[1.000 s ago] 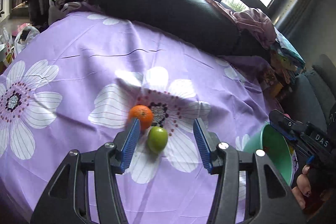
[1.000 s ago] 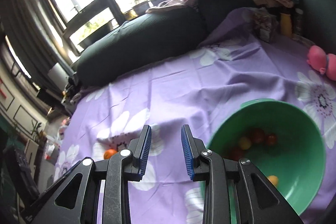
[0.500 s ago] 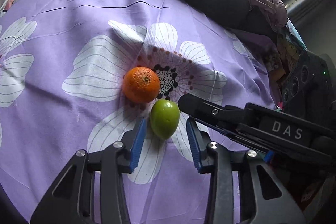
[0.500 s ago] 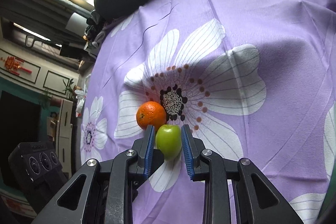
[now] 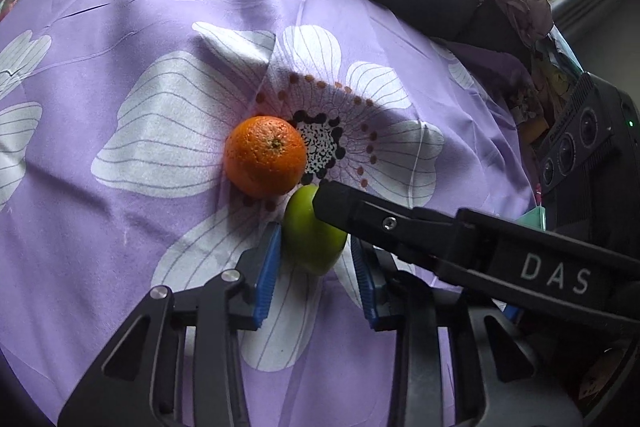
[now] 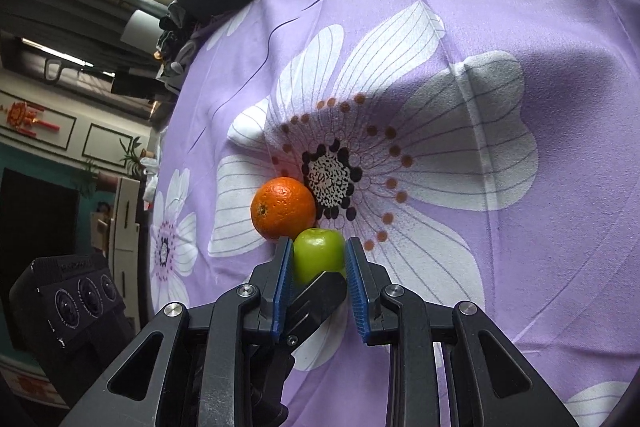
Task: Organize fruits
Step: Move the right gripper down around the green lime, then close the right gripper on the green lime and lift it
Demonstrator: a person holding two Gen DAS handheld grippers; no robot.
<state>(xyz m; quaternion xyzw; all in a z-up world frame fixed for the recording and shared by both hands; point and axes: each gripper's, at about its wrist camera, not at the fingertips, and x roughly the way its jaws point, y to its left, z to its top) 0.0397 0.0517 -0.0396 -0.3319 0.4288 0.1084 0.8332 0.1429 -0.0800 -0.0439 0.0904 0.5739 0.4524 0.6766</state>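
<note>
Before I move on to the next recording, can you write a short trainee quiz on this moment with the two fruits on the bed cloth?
1. True or false: the orange lies inside a bowl.
2. What sits between the pads of the right tongs? A: the orange. B: the green fruit. C: nothing.
3. What colour is the cloth under the fruit, apart from its white flowers?

Key: 1 false, it lies on the cloth. 2 B. 3 purple.

A purple sheet printed with white flowers fills the frame; at centre an orange touches a green fruit
</note>
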